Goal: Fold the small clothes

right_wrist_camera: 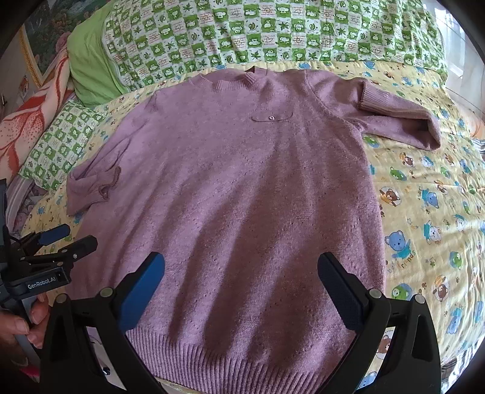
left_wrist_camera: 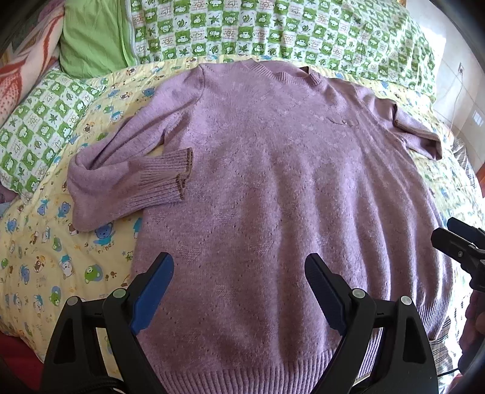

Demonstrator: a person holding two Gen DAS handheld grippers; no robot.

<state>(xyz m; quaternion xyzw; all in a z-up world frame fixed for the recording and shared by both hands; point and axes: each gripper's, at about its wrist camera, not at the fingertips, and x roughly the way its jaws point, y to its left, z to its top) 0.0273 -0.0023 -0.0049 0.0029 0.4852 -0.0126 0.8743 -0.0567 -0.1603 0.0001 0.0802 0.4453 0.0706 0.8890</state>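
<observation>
A purple knit sweater [left_wrist_camera: 272, 181] lies flat and face up on the bed, collar away from me, ribbed hem nearest. It also shows in the right wrist view [right_wrist_camera: 236, 188]. Its left sleeve [left_wrist_camera: 127, 175] is folded back on itself with the ribbed cuff beside the body. Its right sleeve [right_wrist_camera: 400, 118] is bent back near the shoulder. My left gripper [left_wrist_camera: 239, 288] is open and empty above the lower left of the sweater. My right gripper [right_wrist_camera: 241, 288] is open and empty above the hem's middle. Each gripper shows at the edge of the other's view.
A yellow quilt with cartoon bears [right_wrist_camera: 424, 212] covers the bed under the sweater. A green and white checked blanket [left_wrist_camera: 272, 27] lies along the far side. A green pillow [left_wrist_camera: 91, 39] and a checked pillow [left_wrist_camera: 39, 121] lie at the far left.
</observation>
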